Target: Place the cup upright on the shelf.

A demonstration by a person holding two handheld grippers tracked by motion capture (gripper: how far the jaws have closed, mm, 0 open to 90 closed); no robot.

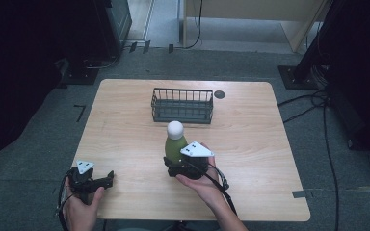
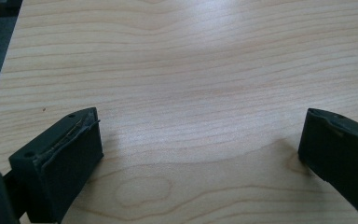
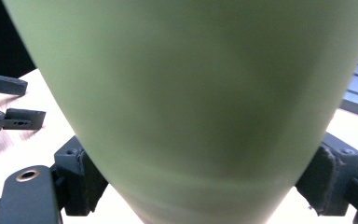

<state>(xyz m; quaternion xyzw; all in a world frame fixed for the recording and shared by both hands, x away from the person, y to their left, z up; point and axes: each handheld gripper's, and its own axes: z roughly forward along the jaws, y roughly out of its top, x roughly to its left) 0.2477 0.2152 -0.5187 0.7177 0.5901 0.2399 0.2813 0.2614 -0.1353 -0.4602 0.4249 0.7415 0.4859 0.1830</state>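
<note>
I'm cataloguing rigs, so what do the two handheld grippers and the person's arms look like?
Both the left gripper and right gripper are black, each with two blocky jaws faced with dark pads, a pale grey three-cornered plate on top and a black cable trailing back. The forearms look bare, with no sleeves in view.

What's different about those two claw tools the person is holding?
The right gripper is clamped on a green bottle near the table's middle; the left gripper holds nothing. The right's jaws press against the bottle's sides, while the left's jaws stand wide apart over bare wooden table near the front left edge. Both are black, hand-held, and topped with a grey three-cornered plate.
</note>
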